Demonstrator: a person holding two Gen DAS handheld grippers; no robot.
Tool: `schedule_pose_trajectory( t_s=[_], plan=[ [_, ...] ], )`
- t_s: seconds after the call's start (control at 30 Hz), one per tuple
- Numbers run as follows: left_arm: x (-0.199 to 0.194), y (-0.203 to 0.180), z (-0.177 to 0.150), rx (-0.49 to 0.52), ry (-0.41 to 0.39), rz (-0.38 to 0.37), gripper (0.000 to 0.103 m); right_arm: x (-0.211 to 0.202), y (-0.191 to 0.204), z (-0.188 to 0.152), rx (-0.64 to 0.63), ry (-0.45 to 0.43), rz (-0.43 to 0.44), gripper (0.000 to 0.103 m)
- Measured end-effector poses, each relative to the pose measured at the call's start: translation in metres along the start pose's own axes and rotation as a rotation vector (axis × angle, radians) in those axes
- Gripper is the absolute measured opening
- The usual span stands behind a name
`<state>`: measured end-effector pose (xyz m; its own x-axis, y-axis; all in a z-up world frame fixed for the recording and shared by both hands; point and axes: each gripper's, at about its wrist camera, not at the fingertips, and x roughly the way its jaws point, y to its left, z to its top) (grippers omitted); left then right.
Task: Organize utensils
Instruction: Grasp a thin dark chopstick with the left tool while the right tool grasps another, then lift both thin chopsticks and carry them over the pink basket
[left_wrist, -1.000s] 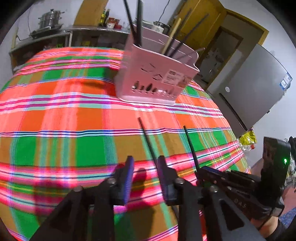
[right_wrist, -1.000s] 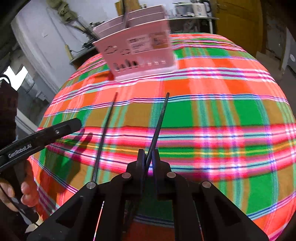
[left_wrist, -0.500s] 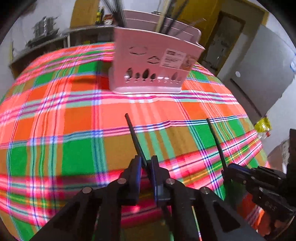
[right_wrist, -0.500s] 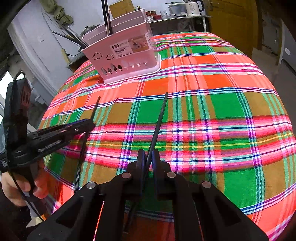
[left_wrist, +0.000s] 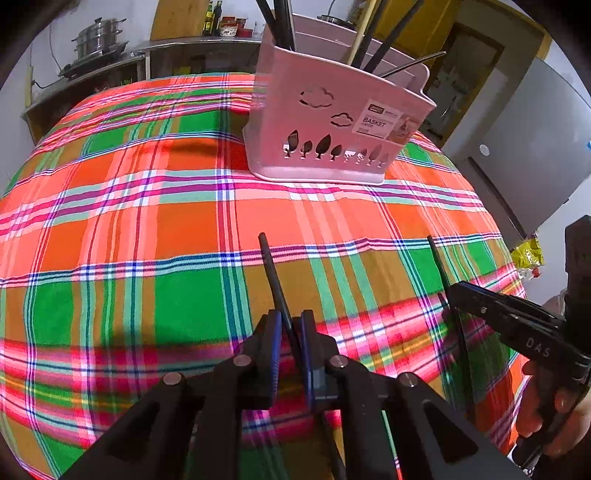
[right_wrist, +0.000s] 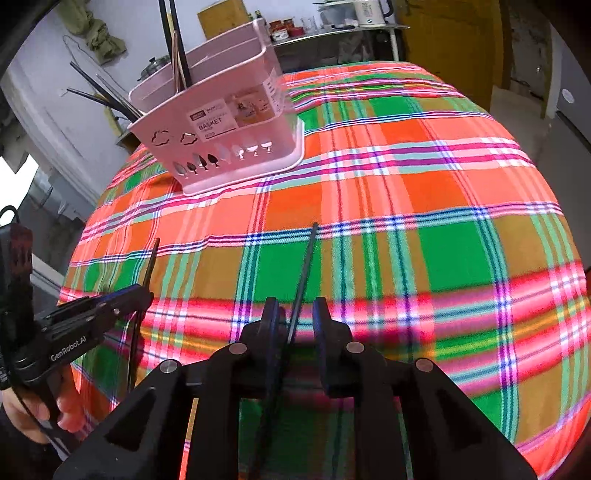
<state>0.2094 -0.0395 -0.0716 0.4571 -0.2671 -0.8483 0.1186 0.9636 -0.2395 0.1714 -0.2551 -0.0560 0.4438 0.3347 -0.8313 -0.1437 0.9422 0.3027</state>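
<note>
Counter (left_wrist: 184, 229): covered with a plaid cloth in orange, green and pink; it carries everything listed here.

Basket (left_wrist: 332, 122): pink, cloud and tree cut-outs on the front, a white label reading BASKET. It stands upright at the far side of the counter, and we see dark sticks and one pale stick (left_wrist: 356, 40) poking up out of it (which compartment each sits in we cannot tell).

Left gripper (left_wrist: 288, 343): we hold it over the near edge of the counter, angled downward. Its fingers (left_wrist: 273, 343) are pressed onto a black chopstick (left_wrist: 271, 269), which runs out from between them toward the basket, well short of it.

Right gripper (right_wrist: 295, 325): also over the near edge, to the right of the left one. Its fingers (right_wrist: 321, 325) are opening; a gap shows on either side of a second chopstick (right_wrist: 304, 273), which lies between them with its tip toward the basket (whether it still touches one pad we cannot tell).

Hands: one hand (left_wrist: 550, 413) on the right gripper's handle, the other hand (right_wrist: 48, 406) on the left's.
</note>
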Motion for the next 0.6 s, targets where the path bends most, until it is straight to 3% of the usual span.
schedule_pose_trajectory(
  t_s=[0.2, 0.3, 0.47, 0.6],
  plan=[
    [0.008, 0.004, 0.012, -0.045, 0.000, 0.000, 0.010, 0.010, 0.004, 0.010, -0.003, 0.016, -0.037, 0.019],
    [0.010, -0.001, 0.014, -0.025, 0.004, 0.031, 0.009, 0.013, 0.008, 0.012, -0.028, 0.023, -0.083, 0.008],
    [0.012, -0.008, 0.018, 0.017, 0.011, 0.073, 0.008, 0.015, 0.008, 0.016, -0.041, 0.036, -0.086, 0.007],
    [0.010, -0.004, 0.020, -0.003, 0.011, 0.049, 0.004, 0.011, 0.006, 0.018, -0.022, 0.041, -0.049, 0.006]
  ],
)
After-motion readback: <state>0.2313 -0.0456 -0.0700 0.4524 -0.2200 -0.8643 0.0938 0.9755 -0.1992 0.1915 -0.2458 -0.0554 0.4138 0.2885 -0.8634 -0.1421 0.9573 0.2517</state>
